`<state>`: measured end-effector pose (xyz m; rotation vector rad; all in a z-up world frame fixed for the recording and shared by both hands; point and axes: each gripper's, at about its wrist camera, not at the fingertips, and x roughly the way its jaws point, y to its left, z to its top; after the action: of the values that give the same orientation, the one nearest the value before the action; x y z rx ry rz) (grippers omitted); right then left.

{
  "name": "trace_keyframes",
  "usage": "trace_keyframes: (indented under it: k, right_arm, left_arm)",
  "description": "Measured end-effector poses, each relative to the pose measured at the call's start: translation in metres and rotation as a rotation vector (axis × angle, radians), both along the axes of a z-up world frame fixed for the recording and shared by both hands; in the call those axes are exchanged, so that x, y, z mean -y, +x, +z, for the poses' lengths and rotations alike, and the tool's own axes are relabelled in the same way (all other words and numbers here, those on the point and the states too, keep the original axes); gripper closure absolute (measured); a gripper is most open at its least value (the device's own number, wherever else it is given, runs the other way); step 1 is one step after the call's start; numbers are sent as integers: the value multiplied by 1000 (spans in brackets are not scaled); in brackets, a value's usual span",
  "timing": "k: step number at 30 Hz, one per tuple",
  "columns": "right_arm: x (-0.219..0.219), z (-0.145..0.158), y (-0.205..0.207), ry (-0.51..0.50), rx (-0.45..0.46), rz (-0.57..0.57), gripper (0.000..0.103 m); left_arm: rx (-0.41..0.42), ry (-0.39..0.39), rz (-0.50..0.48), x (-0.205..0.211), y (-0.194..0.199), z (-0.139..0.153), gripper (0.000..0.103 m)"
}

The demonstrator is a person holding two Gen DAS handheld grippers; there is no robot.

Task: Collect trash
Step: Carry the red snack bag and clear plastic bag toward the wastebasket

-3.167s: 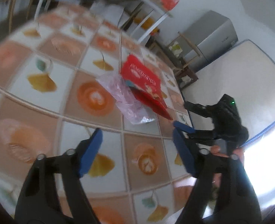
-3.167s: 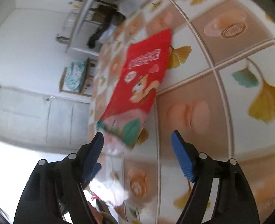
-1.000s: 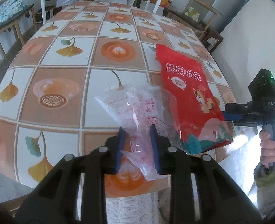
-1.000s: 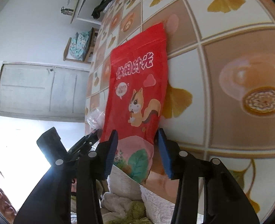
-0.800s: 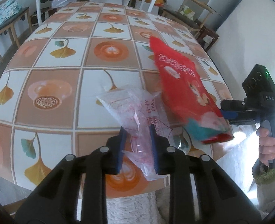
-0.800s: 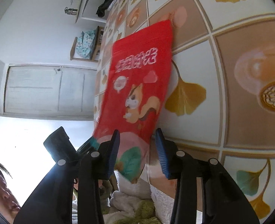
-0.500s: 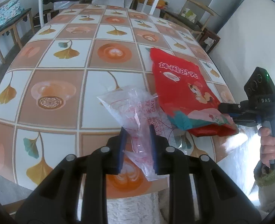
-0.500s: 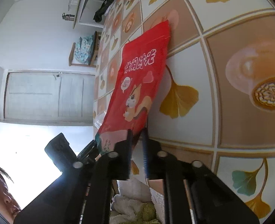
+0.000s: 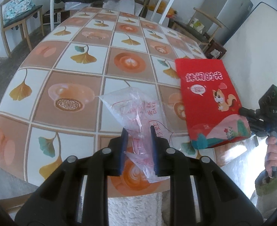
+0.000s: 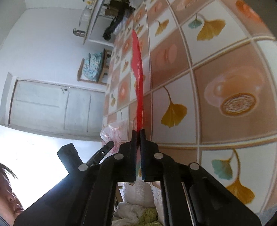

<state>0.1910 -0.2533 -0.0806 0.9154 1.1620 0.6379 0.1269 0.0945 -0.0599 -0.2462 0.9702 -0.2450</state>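
Observation:
A crumpled clear plastic bag with pink print hangs just over the table's near edge, and my left gripper is shut on its bunched lower part. To its right, a red snack bag with a squirrel picture is held up at a slant. My right gripper is shut on that bag's bottom corner, with a hand on the handle. In the right wrist view the red snack bag stands edge-on, clamped between the shut pads of my right gripper. The clear bag and the left gripper's tip show at the left.
The table wears a cloth of ginkgo-leaf and coffee-cup squares. A chair with a cushion stands at the far left, a wooden chair and a grey fridge at the back right. A white mattress leans on the right.
My right gripper has shut on the red snack bag's lower end and raised it off the table. The left gripper, open earlier, keeps its hold on the clear bag.

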Motion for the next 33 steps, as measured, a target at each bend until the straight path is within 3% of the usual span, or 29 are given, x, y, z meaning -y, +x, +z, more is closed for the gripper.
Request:
trace_keyframes:
  k: [10, 16, 23, 29, 33]
  right_arm:
    - [44, 30, -30, 39, 99, -92, 100]
    - [105, 59, -71, 24, 178, -230, 100]
    - [215, 80, -150, -43, 244, -493, 100]
    - [287, 51, -212, -64, 189, -692, 100]
    - [329, 18, -241, -74, 126, -797, 100]
  left_arm:
    - [57, -14, -22, 15, -5, 30, 83]
    - [113, -48, -119, 56, 0, 61, 83]
    - [159, -72, -366, 167, 20, 94, 83]
    - [83, -99, -593, 297, 42, 93, 83]
    - [-1, -45, -715, 390, 55, 67, 83]
